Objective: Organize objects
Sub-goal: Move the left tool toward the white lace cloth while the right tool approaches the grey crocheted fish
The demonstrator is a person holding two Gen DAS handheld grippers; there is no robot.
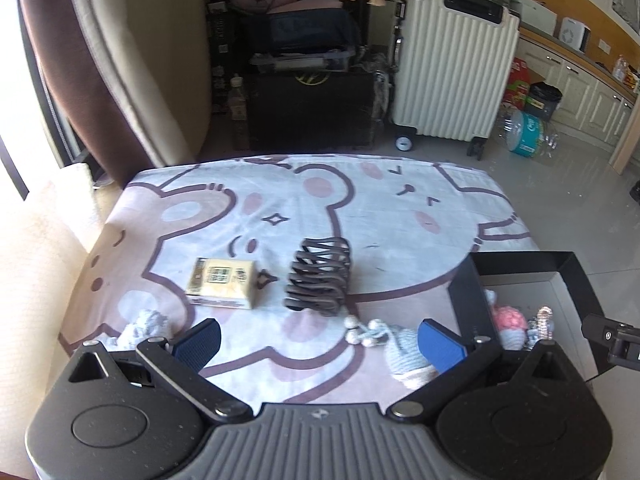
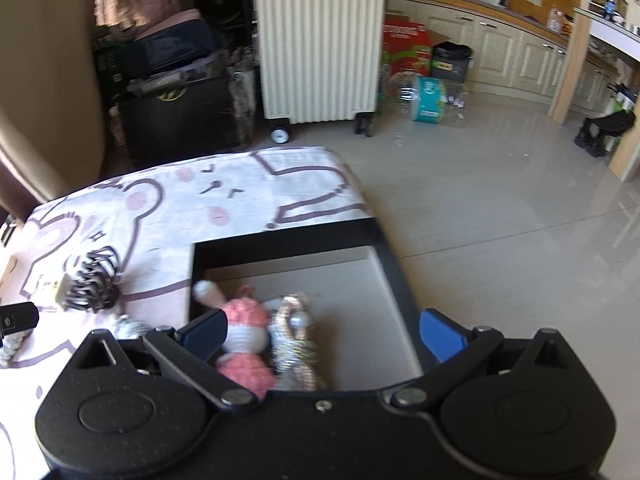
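A black box (image 2: 288,248) with a pale floor sits at the table's right side; it also shows in the left wrist view (image 1: 468,296). Inside lie a pink crochet toy (image 2: 244,320) and a beige crochet toy (image 2: 294,332). On the bear-print cloth (image 1: 360,216) lie a yellow pack (image 1: 222,282), a dark wire spiral holder (image 1: 318,276), a blue-white crochet toy (image 1: 400,344) and a grey crochet toy (image 1: 146,322). My left gripper (image 1: 320,340) is open and empty above the cloth. My right gripper (image 2: 320,334) is open and empty above the box.
A white ribbed suitcase (image 2: 320,48) and dark luggage (image 1: 308,108) stand behind the table. Bottles (image 2: 430,98) lie on the tiled floor (image 2: 500,200). A curtain (image 1: 112,60) hangs at the left. Cabinets (image 2: 508,56) line the far wall.
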